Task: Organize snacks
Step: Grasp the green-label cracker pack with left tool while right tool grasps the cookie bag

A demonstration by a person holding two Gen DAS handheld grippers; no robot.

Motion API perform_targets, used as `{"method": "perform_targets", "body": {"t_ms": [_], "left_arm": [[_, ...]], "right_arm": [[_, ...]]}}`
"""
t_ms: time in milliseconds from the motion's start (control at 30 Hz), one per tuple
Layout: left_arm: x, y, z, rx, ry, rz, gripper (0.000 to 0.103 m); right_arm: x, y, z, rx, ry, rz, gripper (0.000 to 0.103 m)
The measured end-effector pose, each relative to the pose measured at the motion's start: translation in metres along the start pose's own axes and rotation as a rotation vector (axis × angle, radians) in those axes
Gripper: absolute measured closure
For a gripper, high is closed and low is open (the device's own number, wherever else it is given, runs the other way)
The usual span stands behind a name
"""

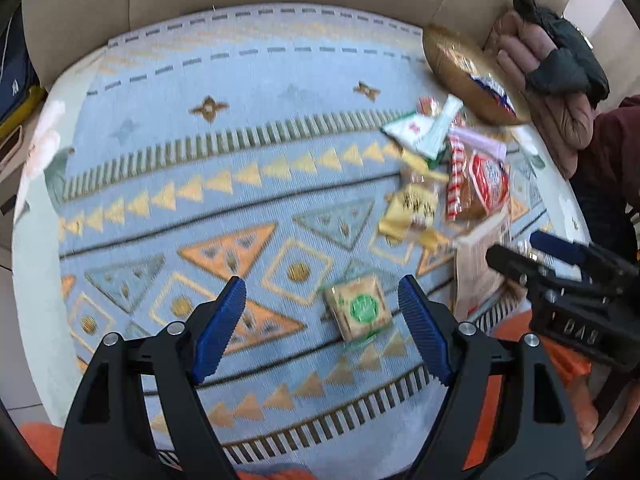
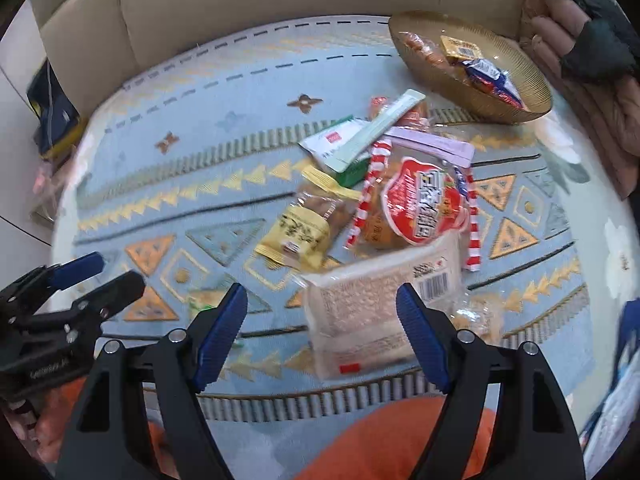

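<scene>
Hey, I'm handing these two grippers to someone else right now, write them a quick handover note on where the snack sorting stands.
Left gripper: open, empty, hovering over the square green-label cracker pack lying alone on the mat.
Right gripper: open, empty, over the pale rice-cake pack.
Gold bowl at the far right already holds a few snacks.
Left to do: the pile beside the bowl, including the red bag, yellow packet and white-green sachets, plus both packs under the grippers.

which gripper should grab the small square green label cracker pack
Left. The small square green-label cracker pack lies just ahead between the left gripper open jaws; the right gripper frames a pale rice-cake pack.
</scene>
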State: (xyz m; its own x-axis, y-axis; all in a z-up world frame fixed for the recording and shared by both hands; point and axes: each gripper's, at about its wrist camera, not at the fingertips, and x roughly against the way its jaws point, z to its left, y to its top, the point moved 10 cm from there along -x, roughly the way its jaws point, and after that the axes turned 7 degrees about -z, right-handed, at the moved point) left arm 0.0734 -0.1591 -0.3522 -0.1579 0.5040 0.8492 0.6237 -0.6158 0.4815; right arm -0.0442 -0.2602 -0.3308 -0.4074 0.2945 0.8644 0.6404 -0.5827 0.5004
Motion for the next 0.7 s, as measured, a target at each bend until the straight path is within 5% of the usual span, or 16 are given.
{"method": "perform_targets", "body": {"t_ms": [400, 700], "left_arm": [[-0.020, -0.036, 0.006, 0.086, -0.040, 0.116, 0.024], [-0.053, -0.044, -0.021, 0.055, -0.046, 0.209, 0.025]], "right_arm": [[-0.008, -0.006, -0.032, -0.157, 0.064, 0.070, 0.026], [0.005, -0.001, -0.111, -0.252, 0.034, 0.118, 0.025]]}}
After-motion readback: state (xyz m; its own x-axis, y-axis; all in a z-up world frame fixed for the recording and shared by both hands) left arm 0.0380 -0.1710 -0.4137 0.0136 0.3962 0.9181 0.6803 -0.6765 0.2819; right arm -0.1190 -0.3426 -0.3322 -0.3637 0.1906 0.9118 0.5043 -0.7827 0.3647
